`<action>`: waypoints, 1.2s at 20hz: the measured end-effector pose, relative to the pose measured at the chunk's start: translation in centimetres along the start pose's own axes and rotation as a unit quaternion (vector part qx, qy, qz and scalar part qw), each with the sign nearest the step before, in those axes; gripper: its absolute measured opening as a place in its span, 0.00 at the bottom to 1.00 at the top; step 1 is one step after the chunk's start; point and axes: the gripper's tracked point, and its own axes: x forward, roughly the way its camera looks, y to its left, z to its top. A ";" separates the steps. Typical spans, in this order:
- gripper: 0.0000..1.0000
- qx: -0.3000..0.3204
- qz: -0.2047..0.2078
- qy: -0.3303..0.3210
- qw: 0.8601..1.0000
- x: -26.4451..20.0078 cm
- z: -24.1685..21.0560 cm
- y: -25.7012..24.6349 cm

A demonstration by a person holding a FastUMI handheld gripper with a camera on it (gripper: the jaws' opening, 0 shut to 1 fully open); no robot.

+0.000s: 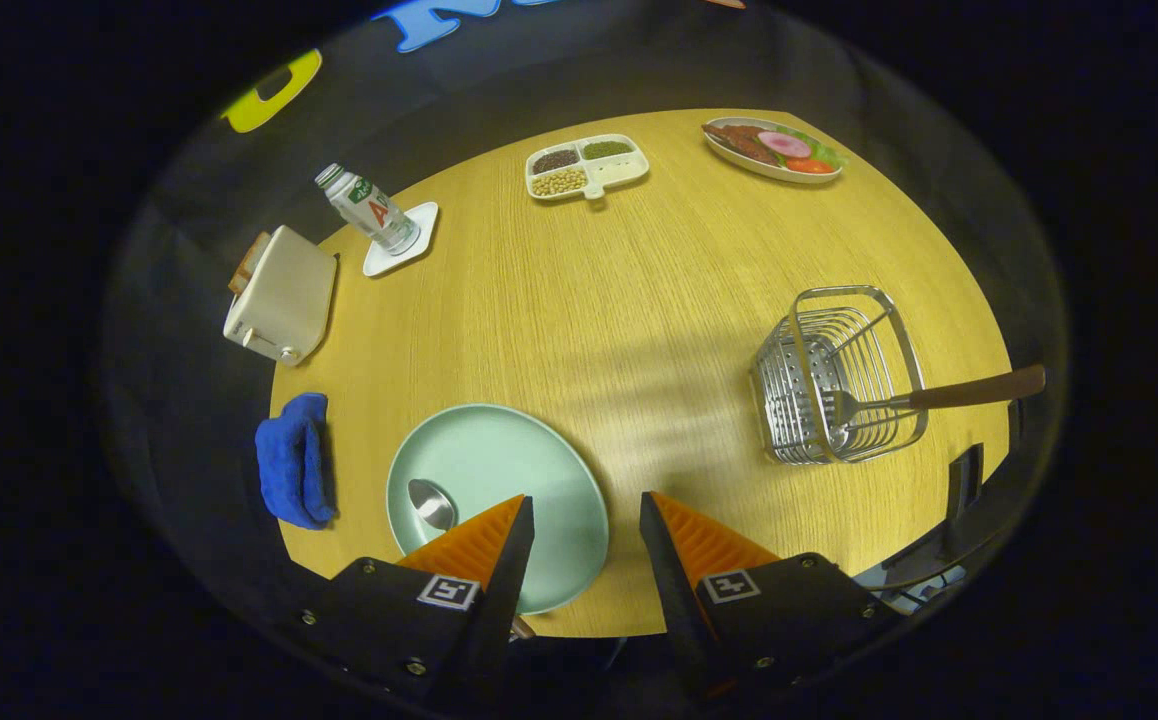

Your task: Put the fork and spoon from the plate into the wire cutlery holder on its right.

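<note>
A pale green plate (499, 470) lies on the wooden table just ahead of my left finger. On it rests a metal spoon (431, 503), its bowl showing and its handle hidden behind that finger. To the right stands the wire cutlery holder (839, 375). The fork (924, 400) sits in it, tines down inside and brown handle sticking out to the right over the rim. My gripper (587, 515) hovers open above the plate's near right edge, with nothing between its fingers.
A blue cloth (294, 472) lies left of the plate. Beyond it stand a cream toaster (281, 295) and a bottle (367, 208) on a white coaster. At the far side are a divided dish of beans (587, 166) and a plate of food (771, 149).
</note>
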 end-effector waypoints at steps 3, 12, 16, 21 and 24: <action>0.66 -0.014 0.006 0.010 1.000 -0.2 -0.8 1.1; 0.66 -0.069 0.019 0.045 0.996 1.6 -2.8 5.0; 0.66 -0.091 0.023 0.065 0.993 2.3 -4.1 6.4; 0.66 -0.115 0.020 0.086 0.989 3.1 -5.4 7.1; 0.66 -0.132 0.019 0.101 0.986 3.6 -6.3 7.4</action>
